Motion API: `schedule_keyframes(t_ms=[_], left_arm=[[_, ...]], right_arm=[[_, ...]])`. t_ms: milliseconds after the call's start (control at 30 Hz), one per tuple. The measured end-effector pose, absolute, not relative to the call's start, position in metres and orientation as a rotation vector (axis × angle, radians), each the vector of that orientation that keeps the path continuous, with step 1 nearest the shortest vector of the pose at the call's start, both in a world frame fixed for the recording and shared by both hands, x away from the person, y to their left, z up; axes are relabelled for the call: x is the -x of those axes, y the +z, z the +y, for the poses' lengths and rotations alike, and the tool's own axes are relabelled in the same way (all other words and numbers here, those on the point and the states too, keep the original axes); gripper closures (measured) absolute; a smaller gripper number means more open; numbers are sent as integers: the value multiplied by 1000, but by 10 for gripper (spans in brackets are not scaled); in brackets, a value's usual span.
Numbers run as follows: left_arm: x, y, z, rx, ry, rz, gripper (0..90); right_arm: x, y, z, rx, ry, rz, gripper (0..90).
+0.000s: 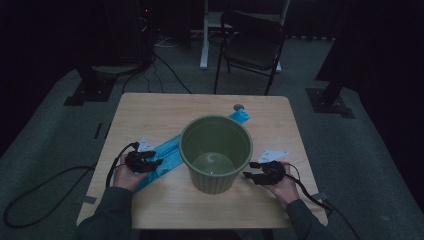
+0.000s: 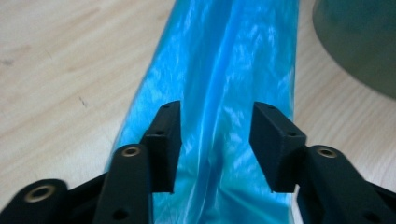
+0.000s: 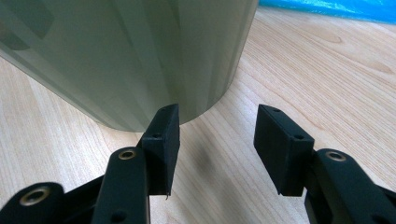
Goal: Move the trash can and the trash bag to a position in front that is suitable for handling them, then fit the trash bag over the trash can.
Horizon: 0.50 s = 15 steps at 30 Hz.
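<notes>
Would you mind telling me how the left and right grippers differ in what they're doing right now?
The left gripper has its fingers either side of the blue plastic bag; the right gripper points at the base of the green bucket, one finger by its wall. Both are open, low over the wooden table, gripping nothing.

The green bucket (image 1: 216,154) stands at the middle of the bench (image 1: 150,107) and is the one tall obstacle; its mouth is open from above. A flat blue plastic bag (image 1: 167,152) runs from behind the bucket out to its left front, lying low enough to pass over. The left tool (image 1: 147,164) sits on that bag left of the bucket, jaws apart with the plastic (image 2: 224,93) between them. The right tool (image 1: 256,172) is just beside the bucket's right foot, jaws apart over bare wood, the bucket wall (image 3: 140,60) close ahead. Bare bench lies in front of the bucket and along the back left. A small round object (image 1: 238,106) sits behind the bucket at the far edge.
</notes>
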<state>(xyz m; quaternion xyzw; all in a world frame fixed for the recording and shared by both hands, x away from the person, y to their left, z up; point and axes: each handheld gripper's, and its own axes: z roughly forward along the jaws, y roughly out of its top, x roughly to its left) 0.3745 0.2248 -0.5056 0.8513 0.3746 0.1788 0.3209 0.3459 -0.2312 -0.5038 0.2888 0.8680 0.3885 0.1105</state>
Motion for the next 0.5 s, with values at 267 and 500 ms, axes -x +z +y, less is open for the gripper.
schedule_keyframes(t_ms=[267, 500], left_arm=[[-381, -507, 223, -2231, 489, 998, 487], [-394, -509, 226, -2220, 510, 1093, 427]], right_arm=[[-345, -504, -232, -851, 1138, 2552, 497], [-347, -507, -230, -856, 1124, 2564, 486]])
